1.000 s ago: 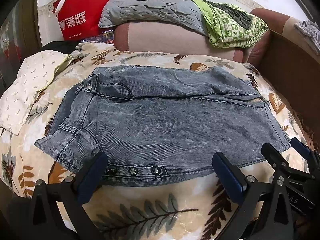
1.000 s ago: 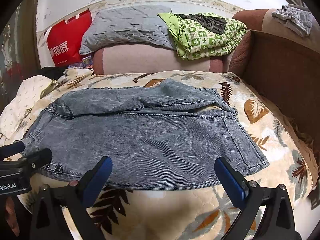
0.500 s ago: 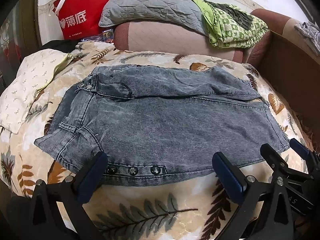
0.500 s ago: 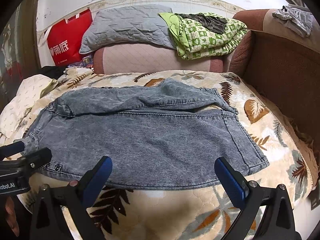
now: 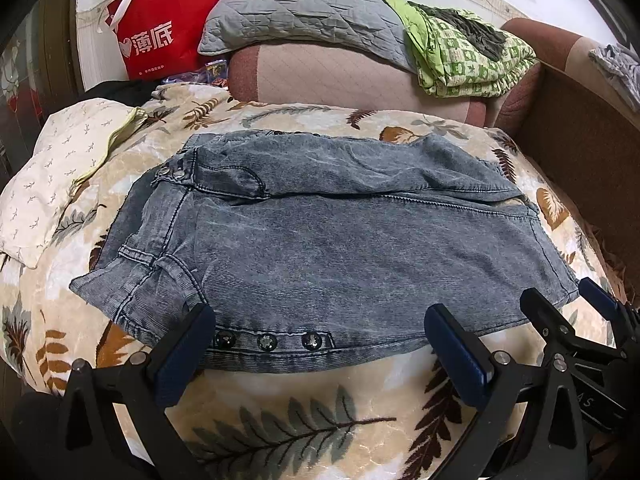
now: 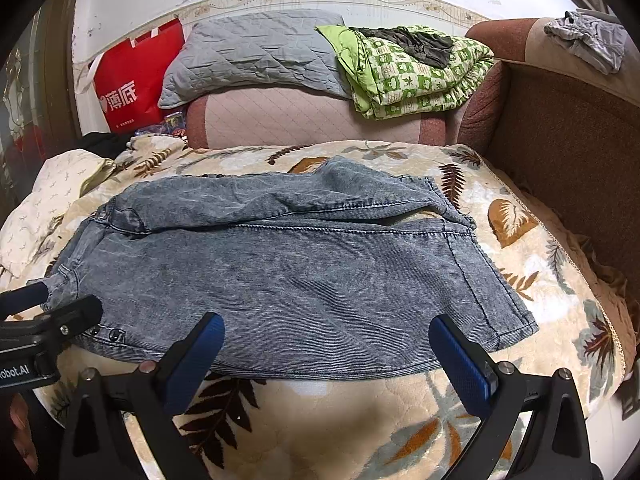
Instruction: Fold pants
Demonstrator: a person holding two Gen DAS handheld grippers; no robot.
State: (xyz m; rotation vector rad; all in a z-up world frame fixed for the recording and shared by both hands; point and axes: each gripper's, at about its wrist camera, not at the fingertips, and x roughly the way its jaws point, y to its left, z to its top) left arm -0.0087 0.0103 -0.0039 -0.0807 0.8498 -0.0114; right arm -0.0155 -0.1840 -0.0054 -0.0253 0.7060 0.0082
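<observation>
— Where the grey-blue washed denim pants [image 5: 340, 248] lie, what is under them?
— A plush leaf-print blanket [image 5: 304, 412] on the bed. They are folded into a broad slab, waistband to the left, a row of metal snap studs [image 5: 266, 342] along the near edge, fine ribbing across the cloth.
— And the tongs?
— The left gripper [image 5: 320, 354] has its blue-padded jaws spread wide over the studded edge, grasping nothing. The right gripper [image 6: 326, 354] is likewise spread, over the near edge further right, empty.
— Beyond the pants?
— A quilted grey pillow [image 6: 256, 56], a green checked quilt [image 6: 412, 76], a glossy red bag [image 5: 156, 36].
</observation>
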